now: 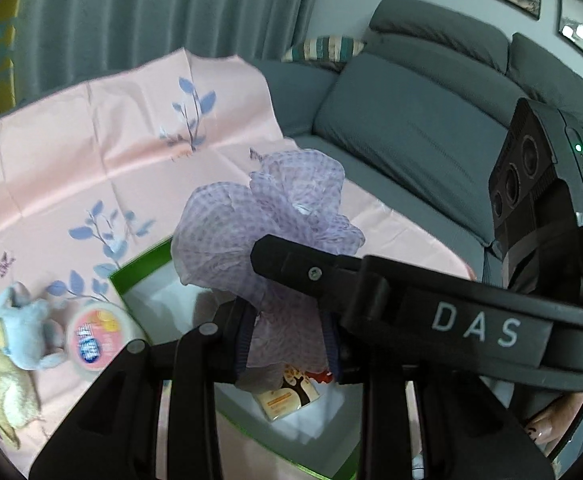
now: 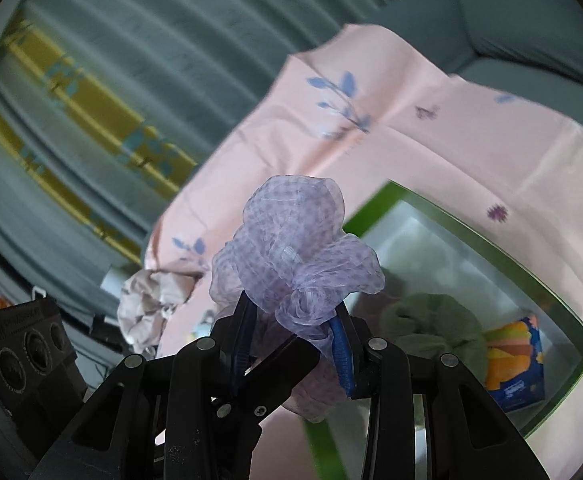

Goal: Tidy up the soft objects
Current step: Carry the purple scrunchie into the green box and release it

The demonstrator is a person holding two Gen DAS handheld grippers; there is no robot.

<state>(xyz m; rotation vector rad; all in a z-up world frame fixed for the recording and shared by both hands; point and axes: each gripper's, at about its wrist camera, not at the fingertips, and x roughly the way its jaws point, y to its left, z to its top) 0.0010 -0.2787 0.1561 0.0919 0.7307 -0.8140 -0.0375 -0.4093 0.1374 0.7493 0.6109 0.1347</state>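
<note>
Lilac gauze scrunchie [image 1: 267,232], light, limp and springy, pinched at its gathered base by both my left claw [image 1: 287,340] and right claw [image 2: 291,344], above the green-rimmed box [image 2: 563,292].

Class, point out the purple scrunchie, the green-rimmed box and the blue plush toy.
purple scrunchie [image 2: 295,256], right wrist view, middle of its ruffles.
green-rimmed box [image 2: 567,300], right wrist view, far green rim.
blue plush toy [image 1: 25,326], left wrist view, its body.
</note>
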